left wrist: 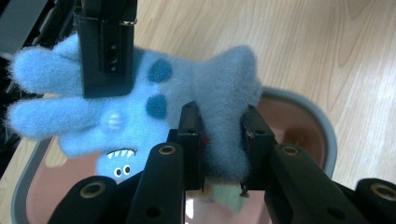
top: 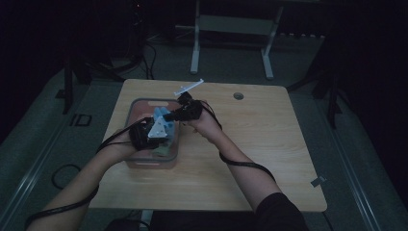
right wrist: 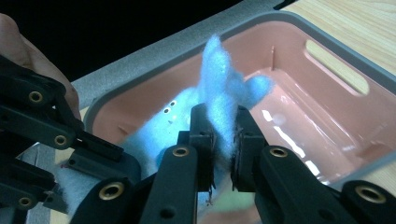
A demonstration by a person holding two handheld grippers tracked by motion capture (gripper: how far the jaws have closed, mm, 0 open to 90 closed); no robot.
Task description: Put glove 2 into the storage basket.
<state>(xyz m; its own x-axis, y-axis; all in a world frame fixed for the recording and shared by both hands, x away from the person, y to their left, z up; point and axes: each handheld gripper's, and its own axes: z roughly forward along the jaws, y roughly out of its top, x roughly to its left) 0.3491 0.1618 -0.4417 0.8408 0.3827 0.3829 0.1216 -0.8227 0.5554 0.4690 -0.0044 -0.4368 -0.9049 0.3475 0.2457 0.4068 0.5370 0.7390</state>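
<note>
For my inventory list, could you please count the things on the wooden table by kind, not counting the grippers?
Fluffy blue monster plush toy: 1
Pink plastic bin with grey rim: 1
Pale green item in the bin, under the toy, too hidden to identify: 1
Total: 3

The plush toy (left wrist: 140, 107) hangs over the bin (left wrist: 322, 135); the bin sits on the table's (top: 260, 144) left half.

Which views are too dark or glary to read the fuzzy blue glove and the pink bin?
High view: underexposed, room black, fuzzy blue glove small and dim over the pink plastic bin. Left gripper view: bright and sharp on the glove's fibres, near jaws soft. Right gripper view: well lit, white glare streaks on the bin floor, black background upper left, left gripper blurred.
</note>
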